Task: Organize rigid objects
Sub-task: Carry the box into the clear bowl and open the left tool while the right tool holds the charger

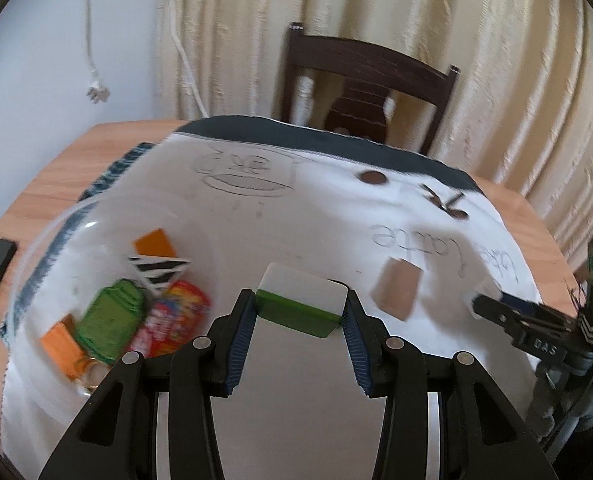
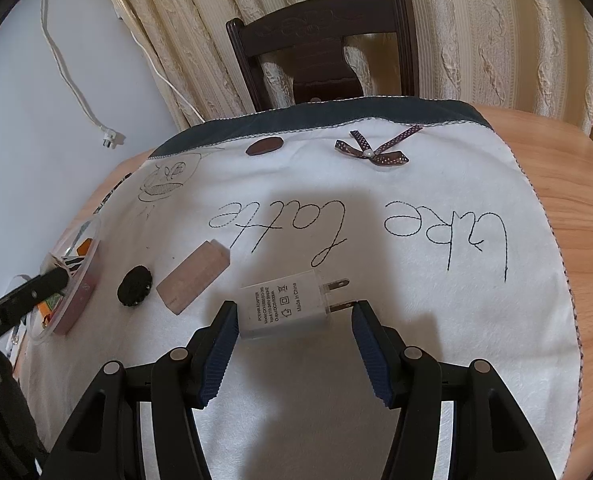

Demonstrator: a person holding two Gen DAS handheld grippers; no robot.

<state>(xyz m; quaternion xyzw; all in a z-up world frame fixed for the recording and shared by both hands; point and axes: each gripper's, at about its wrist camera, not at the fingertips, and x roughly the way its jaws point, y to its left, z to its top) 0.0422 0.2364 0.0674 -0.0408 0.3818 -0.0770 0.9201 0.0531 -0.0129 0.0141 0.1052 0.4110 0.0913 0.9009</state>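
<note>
Left gripper pinches a green-and-white tile between its jaws – clear bowl lies left of them; right gripper spread around the power adapter – wooden block left of it

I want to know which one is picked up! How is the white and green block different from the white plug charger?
The white and green rectangular block is clamped between the left gripper's pads, lifted beside the clear bowl. The white plastic plug charger lies flat on the white cloth, between the right gripper's open fingers, not squeezed. The block is two-coloured and plain; the charger has printed text and metal prongs. Both are small, hard and boxy.
</note>
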